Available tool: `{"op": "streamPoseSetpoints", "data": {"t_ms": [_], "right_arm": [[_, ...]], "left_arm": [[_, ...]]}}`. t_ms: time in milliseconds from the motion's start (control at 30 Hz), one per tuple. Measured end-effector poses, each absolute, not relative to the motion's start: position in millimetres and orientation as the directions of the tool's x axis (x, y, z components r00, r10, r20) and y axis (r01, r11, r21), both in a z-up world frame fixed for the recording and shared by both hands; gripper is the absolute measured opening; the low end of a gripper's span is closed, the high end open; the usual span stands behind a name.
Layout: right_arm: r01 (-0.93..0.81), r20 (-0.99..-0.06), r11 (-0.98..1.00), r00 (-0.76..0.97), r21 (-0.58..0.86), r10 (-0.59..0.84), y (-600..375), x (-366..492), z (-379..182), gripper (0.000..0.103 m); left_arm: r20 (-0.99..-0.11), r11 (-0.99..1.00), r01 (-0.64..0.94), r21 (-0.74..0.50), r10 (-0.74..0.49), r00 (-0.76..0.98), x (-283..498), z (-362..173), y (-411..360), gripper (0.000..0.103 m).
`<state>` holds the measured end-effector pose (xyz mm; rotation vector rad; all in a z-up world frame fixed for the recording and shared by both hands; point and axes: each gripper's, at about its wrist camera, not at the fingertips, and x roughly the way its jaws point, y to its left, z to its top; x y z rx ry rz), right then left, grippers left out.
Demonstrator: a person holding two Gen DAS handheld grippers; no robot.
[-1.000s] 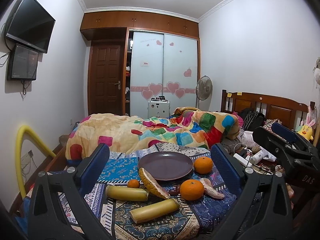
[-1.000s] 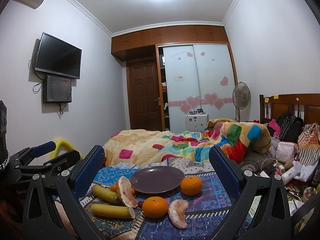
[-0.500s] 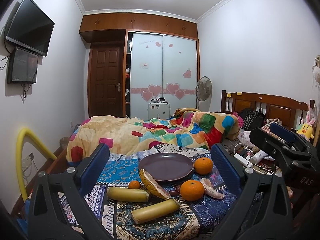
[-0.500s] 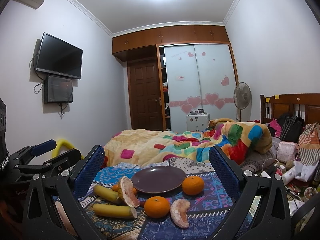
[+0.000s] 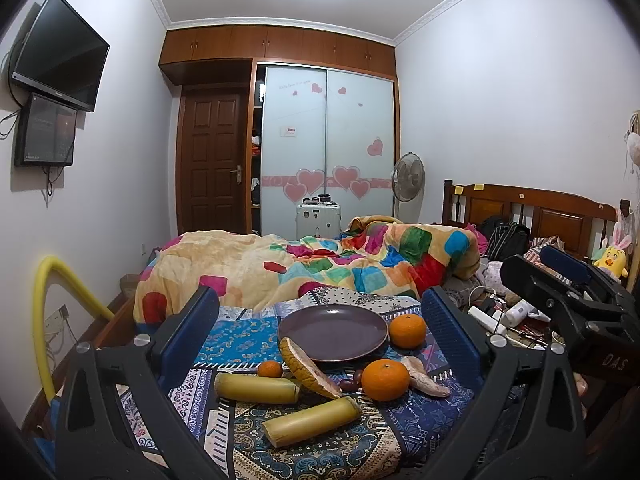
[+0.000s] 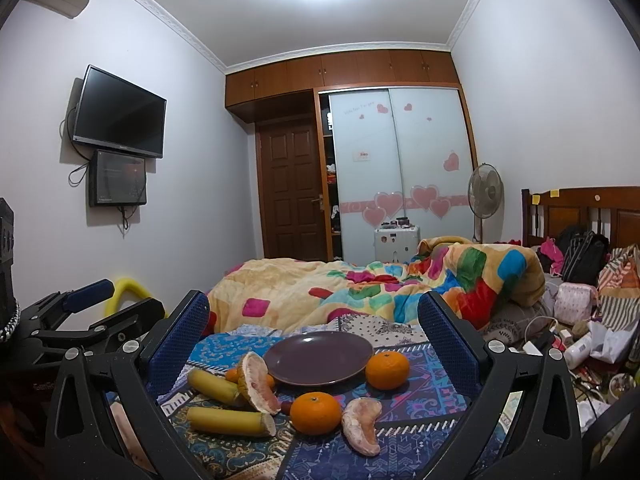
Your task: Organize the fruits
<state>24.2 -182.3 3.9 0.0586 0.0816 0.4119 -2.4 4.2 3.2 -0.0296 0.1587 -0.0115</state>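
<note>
Lying ahead between both spread, empty claws (image 5: 320, 332) (image 6: 312, 328): plate (image 6: 296, 356), nearest orange (image 6: 315, 413) well apart.

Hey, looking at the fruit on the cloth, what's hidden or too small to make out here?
- Small orange: right wrist view, mostly hidden behind the pomelo wedge.
- Dark fruits: left wrist view, too small to identify.
- Near edge of the cloth: cut off by the frame and fingers.

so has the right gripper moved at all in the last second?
Barely. In the right wrist view the purple plate and TV sit slightly right of before, so the open right gripper panned slightly left.
</note>
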Motion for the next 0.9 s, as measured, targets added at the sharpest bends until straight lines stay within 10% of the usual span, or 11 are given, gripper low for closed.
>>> {"op": "streamPoseSetpoints", "data": {"t_ms": [900], "right_arm": [[-0.398, -0.069, 0.914, 0.913, 0.078, 0.403, -185.3, 26.5, 1.5, 0.103]], "left_arm": [[-0.159, 1.0, 0.011, -0.026, -0.015, 0.987, -1.7, 0.4, 4.7, 0.103]]}}
